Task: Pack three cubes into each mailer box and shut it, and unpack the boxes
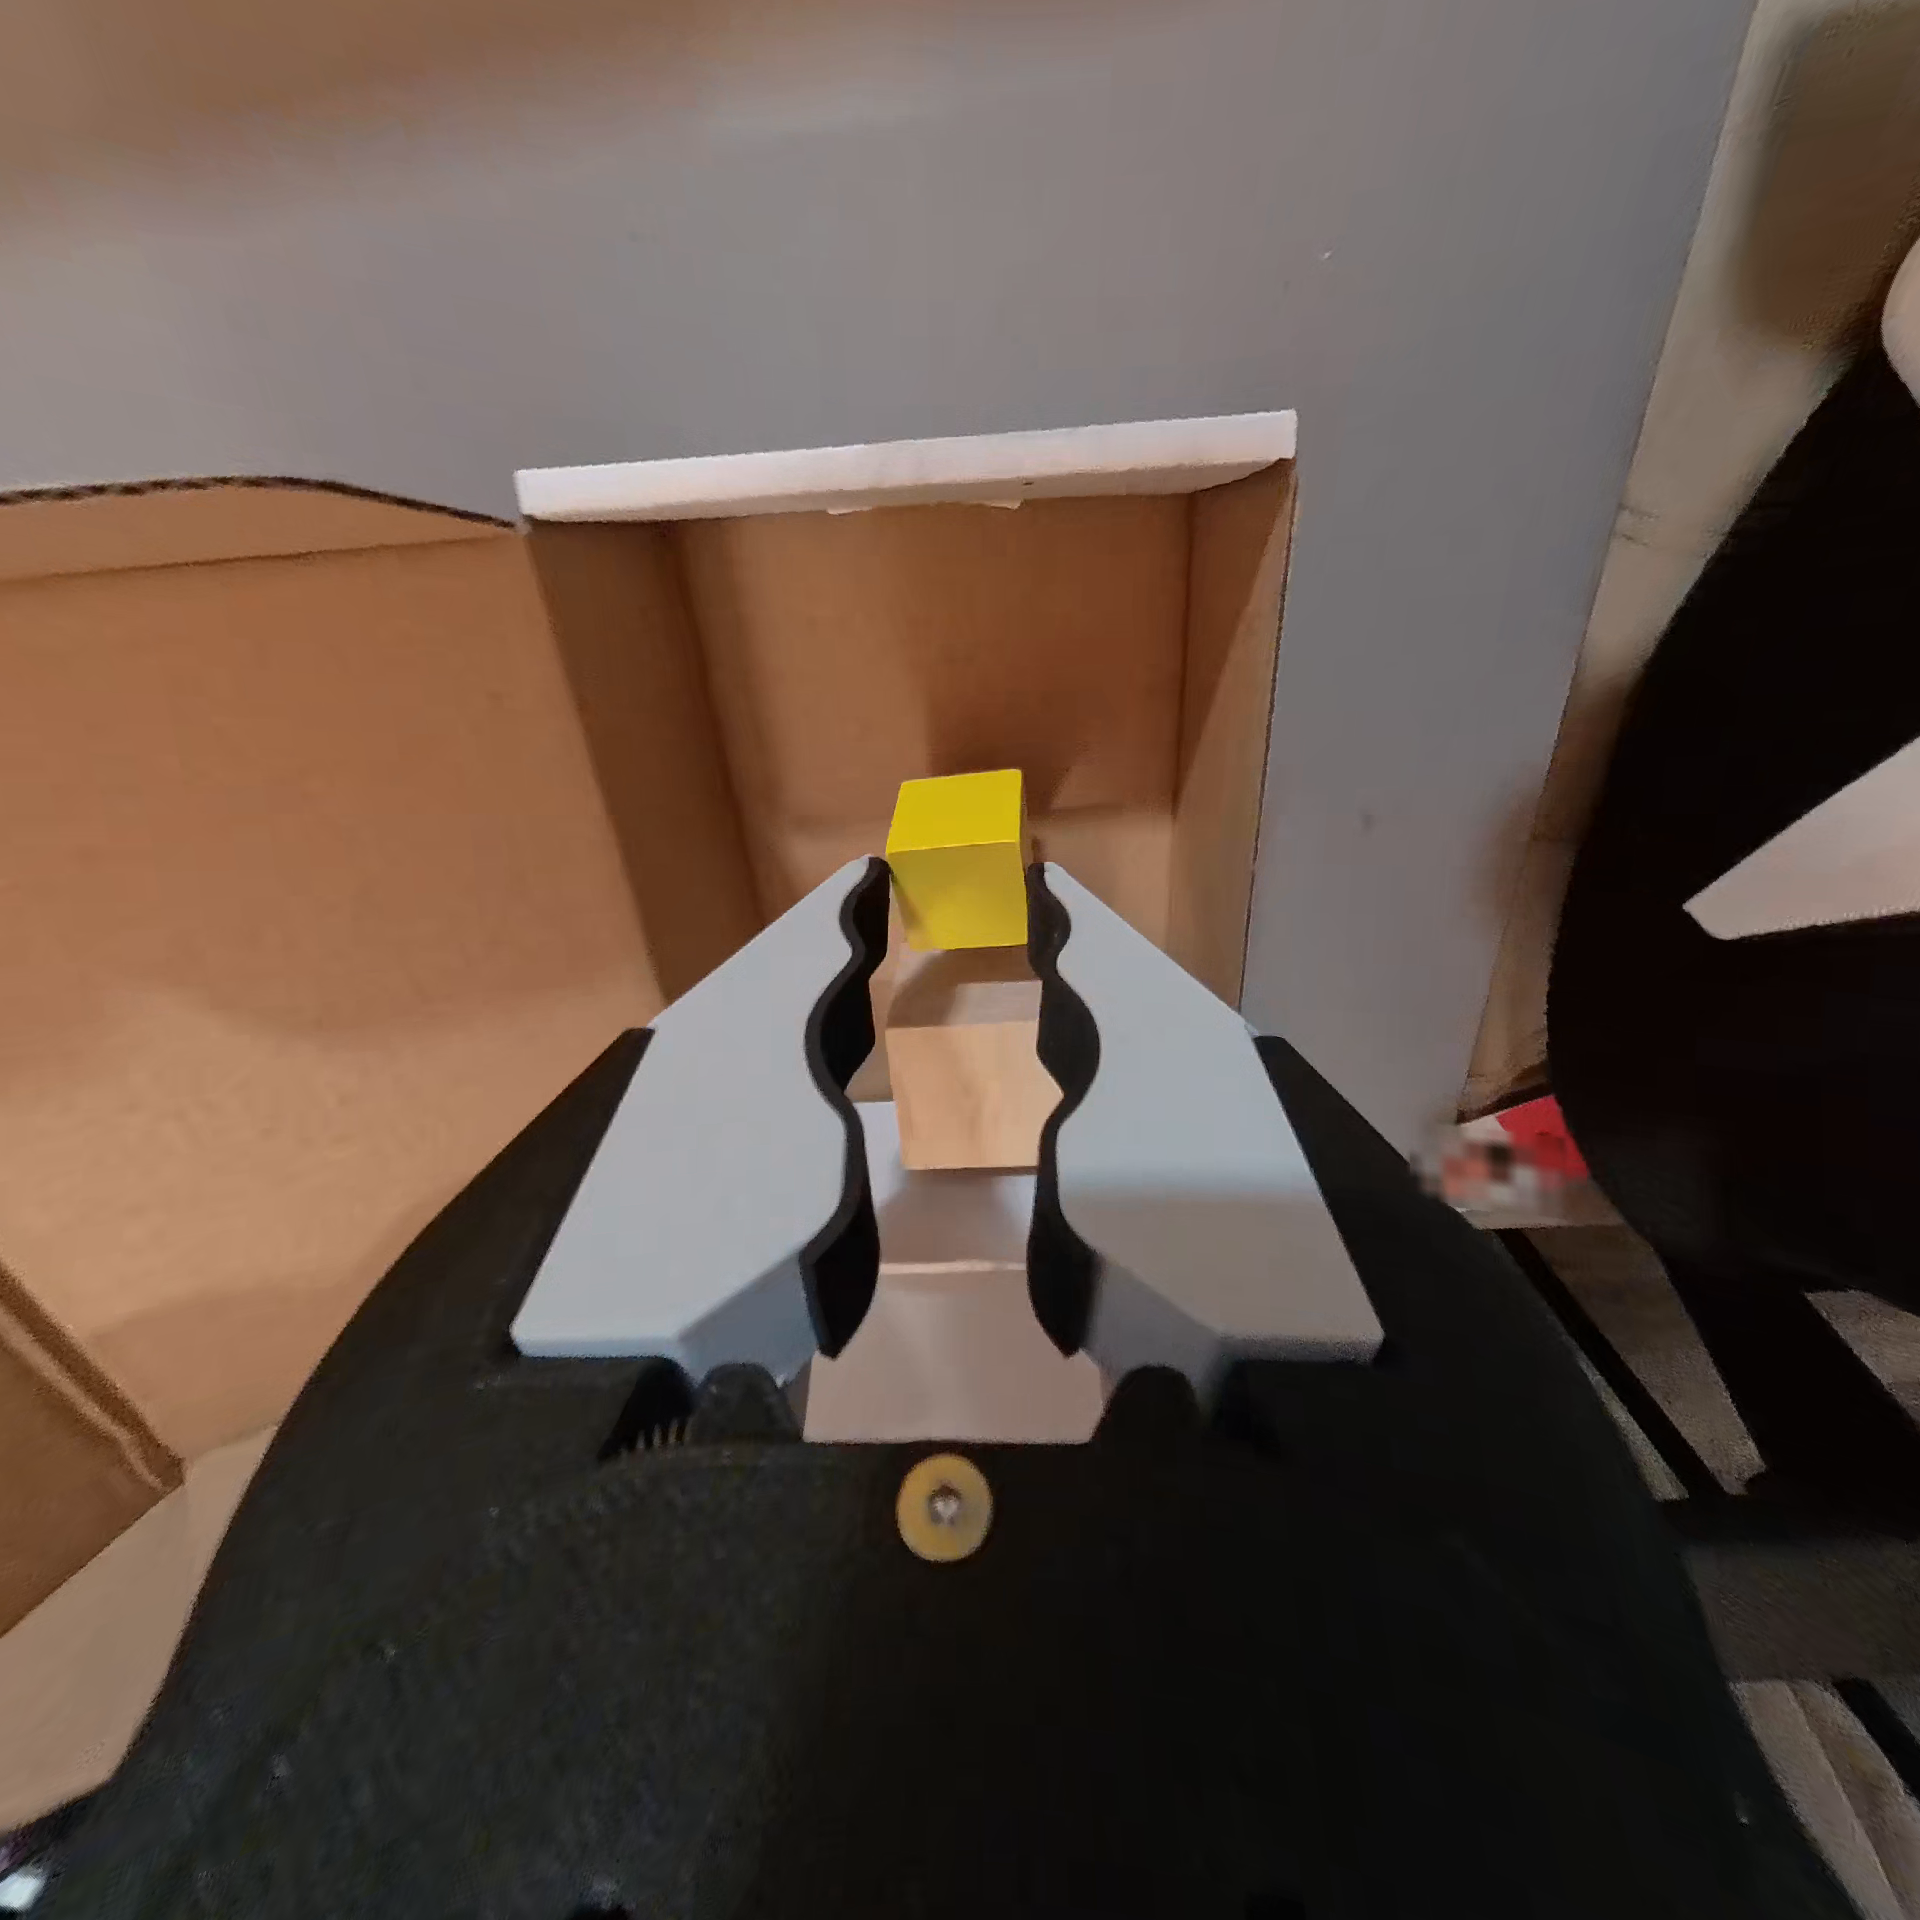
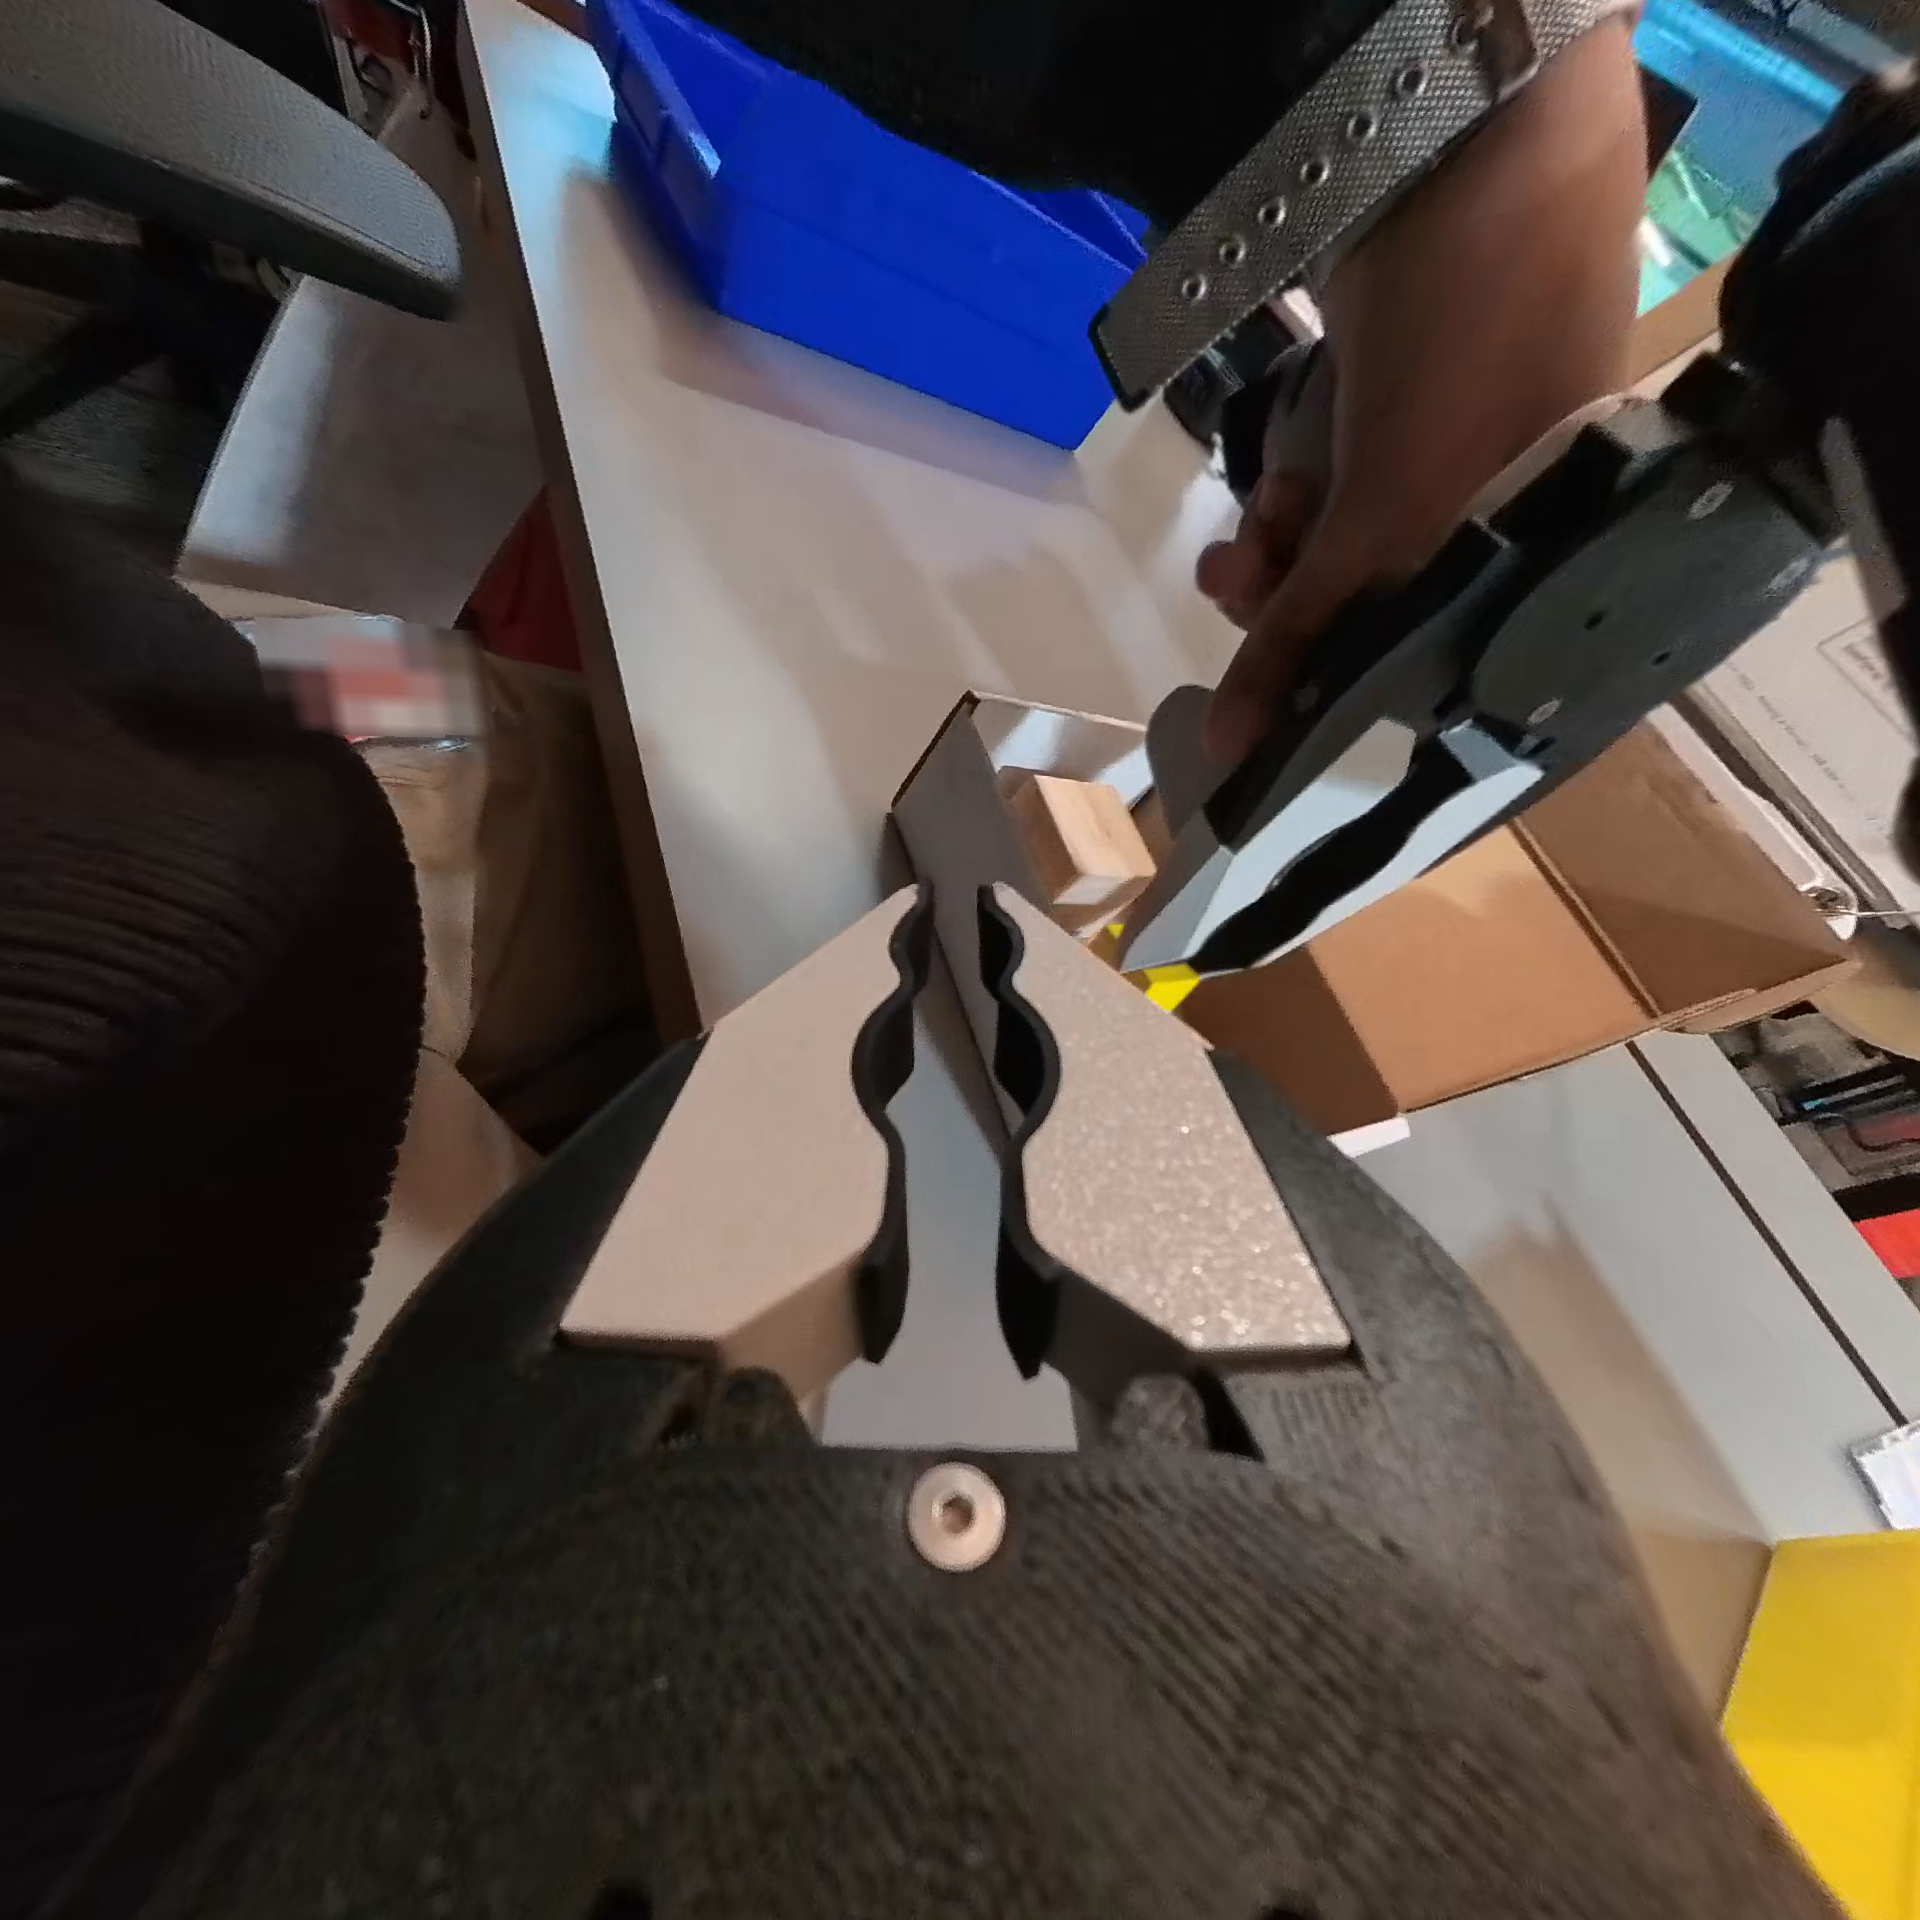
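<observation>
**Left gripper carrying a yellow cube at an open mailer box**

Table: pale grey surface bearing everything; in the right wrist view a blue bin sits on it toward 12 o'clock, well apart from the work.

Mailer box: brown cardboard with a white outer face, open, its lid folded out flat toward 9 o'clock in the left wrist view. In the right wrist view the same box lies at 1 o'clock from the right gripper's tips.

Left gripper: jaws closed to a cube's width on the yellow cube, which is pinched at the very fingertips and held above the box floor, over the interior. The right wrist view shows this gripper at 2 o'clock, tips dipping into the box, a person's hand on its grip.

Right gripper: jaws narrowly parted, a slim gap between the pads, holding nothing; its tips lie just beside the box's near wall, and whether they touch it cannot be told.

Wooden cube: plain, unpainted, resting inside the box at 6 o'clock from the yellow cube.

Progress (judgement): whether the yellow cube is going in or coming out cannot be told. If packing, one cube is placed, a second in hand, a third and the closing remain. A further cube may be hidden behind the fingers.
</observation>
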`<state>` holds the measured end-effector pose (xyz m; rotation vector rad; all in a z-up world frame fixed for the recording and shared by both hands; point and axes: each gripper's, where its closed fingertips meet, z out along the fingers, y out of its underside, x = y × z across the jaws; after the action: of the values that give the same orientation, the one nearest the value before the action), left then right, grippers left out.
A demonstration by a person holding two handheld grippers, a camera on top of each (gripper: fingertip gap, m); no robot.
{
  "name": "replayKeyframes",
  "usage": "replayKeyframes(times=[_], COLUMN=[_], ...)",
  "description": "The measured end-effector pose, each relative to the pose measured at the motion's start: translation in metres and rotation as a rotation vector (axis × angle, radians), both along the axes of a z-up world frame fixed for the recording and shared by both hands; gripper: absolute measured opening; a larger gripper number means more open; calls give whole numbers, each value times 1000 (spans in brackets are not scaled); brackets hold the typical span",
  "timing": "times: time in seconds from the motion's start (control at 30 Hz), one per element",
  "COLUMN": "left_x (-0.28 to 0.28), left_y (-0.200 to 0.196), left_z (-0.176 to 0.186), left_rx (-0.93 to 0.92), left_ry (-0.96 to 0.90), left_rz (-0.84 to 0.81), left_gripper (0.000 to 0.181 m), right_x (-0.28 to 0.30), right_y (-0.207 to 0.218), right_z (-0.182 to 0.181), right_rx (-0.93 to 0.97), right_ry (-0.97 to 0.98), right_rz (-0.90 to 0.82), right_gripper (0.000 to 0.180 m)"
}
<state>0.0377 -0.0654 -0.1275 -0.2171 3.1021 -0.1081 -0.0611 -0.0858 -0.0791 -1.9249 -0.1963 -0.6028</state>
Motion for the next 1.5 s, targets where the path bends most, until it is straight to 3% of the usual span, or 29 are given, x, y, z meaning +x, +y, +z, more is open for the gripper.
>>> replayKeyframes(times=[0.03, 0.23, 0.43, 0.57, 0.8, 0.97, 1.13, 1.33, 1.43, 1.5], left_x=[-2, 7, -2, -4, -30, -73, -94, -116, -115, -112], left_y=[0, 3, 28, 99, 286, 382, 436, 442, 434, 429], left_z=[-2, 2, 48, 92, 135, 105, 64, 2, -12, -14], left_rx=[0, -10, -224, -348, -318, -187, -164, -87, -80, -80], left_ry=[12, -66, -123, -239, -410, -405, -366, -134, -93, -92], left_rz=[-2, 31, 191, 427, 909, 1135, 1325, 1338, 1328, 1303], left_gripper=[25, 42, 48, 47, 45, 55, 71, 67, 65, 51], right_x=[-1, 1, 3, 5, 8, 16, 16, 23, 28, 33], right_y=[0, -1, -1, -1, 3, 7, 14, 12, 8, 3], right_z=[-1, -2, -5, -6, -9, -11, -11, -17, -15, -15], right_rx=[-3, 0, 12, 26, 67, 73, 80, 26, 35, 38], right_ry=[-2, 18, 61, 95, 246, 283, 286, 206, 196, 189], right_rz=[1, -3, -7, -12, -4, -20, -16, -55, -82, -106], right_gripper=[8, 8, 7, 7, 9, 9, 9, 9, 9, 9])
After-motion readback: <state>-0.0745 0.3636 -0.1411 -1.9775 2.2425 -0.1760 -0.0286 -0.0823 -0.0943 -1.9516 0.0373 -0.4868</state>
